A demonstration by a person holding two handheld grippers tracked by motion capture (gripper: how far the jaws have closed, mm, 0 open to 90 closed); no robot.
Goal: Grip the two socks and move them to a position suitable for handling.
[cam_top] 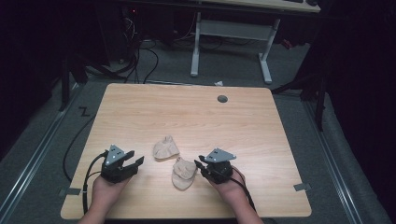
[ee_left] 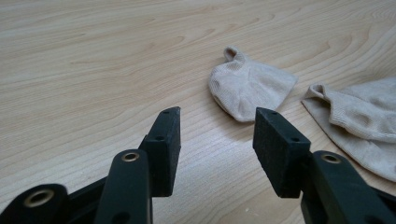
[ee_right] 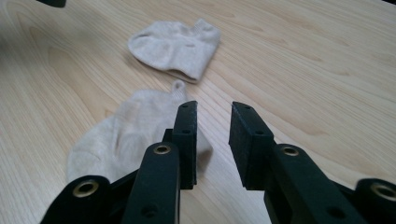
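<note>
Two small beige ankle socks lie on the wooden table. One sock lies farther from me, the other sock nearer. My left gripper rests left of the socks, open, bare wood between its jaws, pointing toward the farther sock. My right gripper sits just right of the nearer sock. Its jaws stand apart with only table between them, and its left jaw is at the sock's edge.
A grey round cap sits in the tabletop near the far edge. Beyond the table stand a white desk frame and floor cables. Each gripper's cable trails back past the person's wrists.
</note>
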